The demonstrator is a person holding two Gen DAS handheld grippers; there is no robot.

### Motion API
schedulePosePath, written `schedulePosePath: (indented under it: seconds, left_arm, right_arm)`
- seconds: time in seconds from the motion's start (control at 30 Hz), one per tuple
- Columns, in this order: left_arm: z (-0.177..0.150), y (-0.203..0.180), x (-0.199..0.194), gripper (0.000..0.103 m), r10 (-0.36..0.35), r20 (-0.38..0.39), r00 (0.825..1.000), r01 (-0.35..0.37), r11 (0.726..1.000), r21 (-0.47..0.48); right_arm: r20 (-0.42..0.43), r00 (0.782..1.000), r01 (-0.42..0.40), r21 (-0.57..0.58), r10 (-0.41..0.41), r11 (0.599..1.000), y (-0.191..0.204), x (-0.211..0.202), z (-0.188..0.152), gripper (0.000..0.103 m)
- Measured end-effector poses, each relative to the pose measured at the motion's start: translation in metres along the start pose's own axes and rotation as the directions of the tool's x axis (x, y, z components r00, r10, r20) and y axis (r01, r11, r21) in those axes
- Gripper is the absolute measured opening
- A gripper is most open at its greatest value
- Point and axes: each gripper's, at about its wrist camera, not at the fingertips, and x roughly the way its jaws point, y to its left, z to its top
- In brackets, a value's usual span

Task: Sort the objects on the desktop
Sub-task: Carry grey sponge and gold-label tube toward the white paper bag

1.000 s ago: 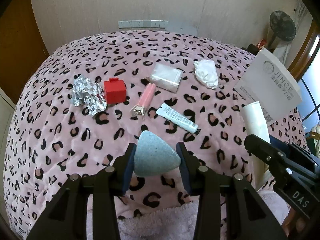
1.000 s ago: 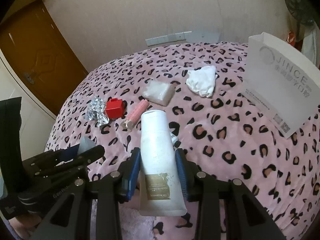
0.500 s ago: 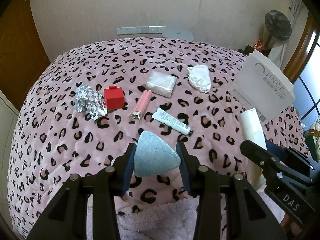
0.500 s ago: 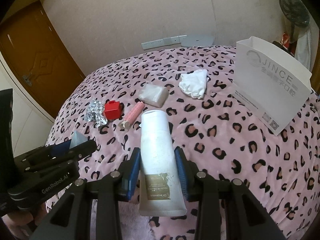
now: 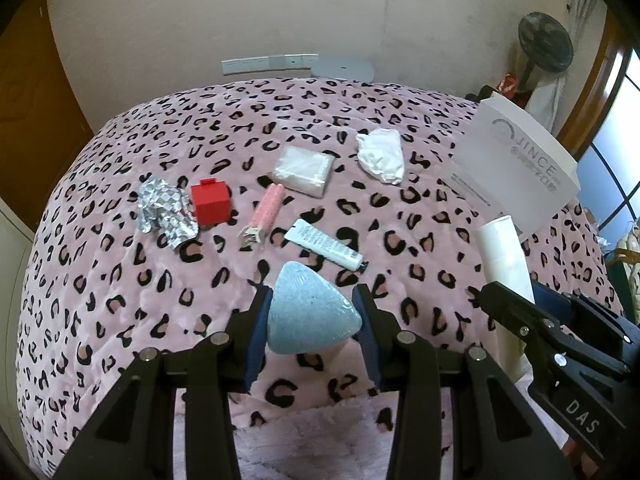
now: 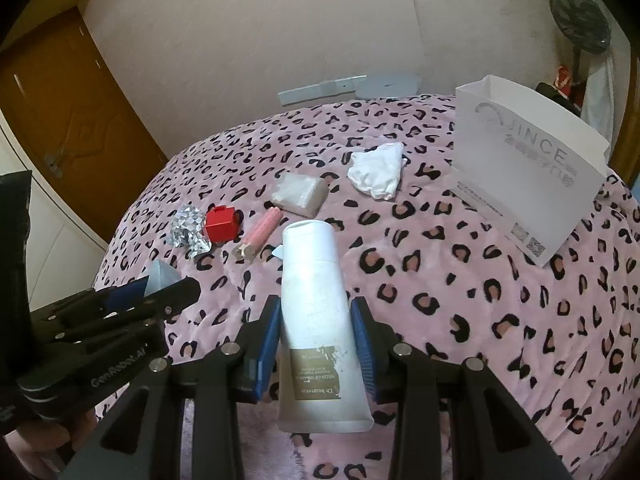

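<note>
My left gripper (image 5: pixel 314 312) is shut on a blue-grey triangular sponge (image 5: pixel 310 314), held above the near part of the leopard-print blanket. My right gripper (image 6: pixel 316 320) is shut on a large white lotion tube (image 6: pixel 316 304), which also shows in the left wrist view (image 5: pixel 504 256). On the blanket lie crumpled foil (image 5: pixel 166 210), a red box (image 5: pixel 210 202), a pink tube (image 5: pixel 266 214), a small white tube (image 5: pixel 326 244), a clear packet (image 5: pixel 304 168) and a white cloth (image 5: pixel 382 154).
A white JINCE paper bag (image 6: pixel 528 172) stands at the right side of the blanket (image 5: pixel 120 280). A wall with a socket strip (image 5: pixel 268 64) lies behind, a brown door (image 6: pixel 72 112) at left, a fan (image 5: pixel 544 44) at back right.
Both grippers have pulled back and up a little with their objects still held; the items on the blanket look smaller and farther. Nothing on the blanket has moved.
</note>
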Motion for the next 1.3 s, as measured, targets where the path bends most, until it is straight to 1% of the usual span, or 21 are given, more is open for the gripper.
schedulePosePath:
  seconds: [0.57, 1.0, 1.3]
  left_arm:
    - [0.016, -0.06, 0.018, 0.041, -0.057, -0.014, 0.998, 0.058, 0.995, 0.078]
    - [0.022, -0.102, 0.026, 0.041, -0.105, -0.028, 0.994, 0.108, 0.984, 0.144]
    - [0.033, -0.129, 0.032, 0.041, -0.133, -0.028, 0.991, 0.136, 0.974, 0.181]
  right_arm:
    - [0.026, 0.997, 0.07, 0.085, -0.072, 0.994, -0.051, -0.018, -0.001, 0.036]
    - [0.039, 0.992, 0.111, 0.142, -0.117, 0.984, -0.087, -0.027, -0.001, 0.036]
    - [0.045, 0.987, 0.142, 0.175, -0.152, 0.974, -0.108, -0.03, 0.003, 0.036]
